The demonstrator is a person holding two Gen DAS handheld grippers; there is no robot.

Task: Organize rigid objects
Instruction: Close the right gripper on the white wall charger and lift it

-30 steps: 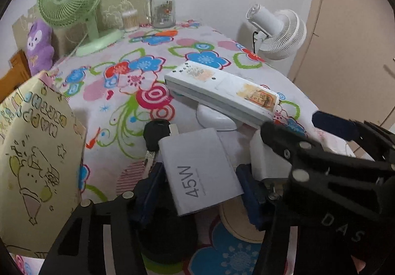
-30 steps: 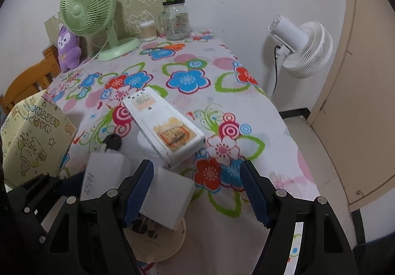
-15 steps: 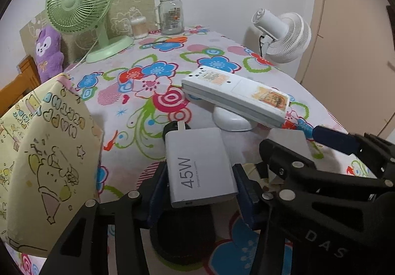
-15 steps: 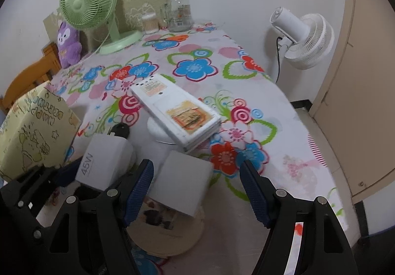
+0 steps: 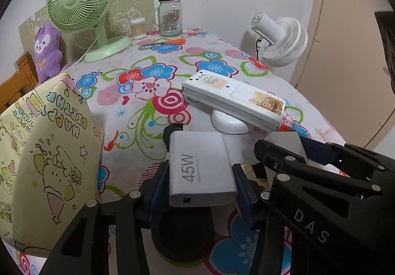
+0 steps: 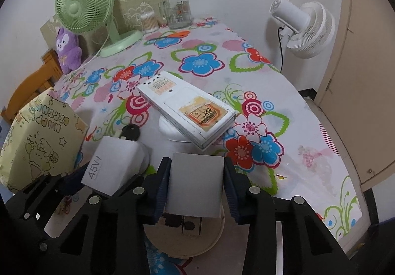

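two claws are each pinching a block above the flowery surface [image 6: 284, 92]: the left claw [image 5: 201, 192] is squeezing the 45w charger [image 5: 200, 166], the right claw [image 6: 196, 187] the plain white block [image 6: 196, 186]. next they are needing a clear, tidy spot for gently setting both down.

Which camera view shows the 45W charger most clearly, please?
The left wrist view: the 45W charger fills the centre between the left gripper's pads, its label and port readable. The right wrist view shows it at the lower left, partly hidden.
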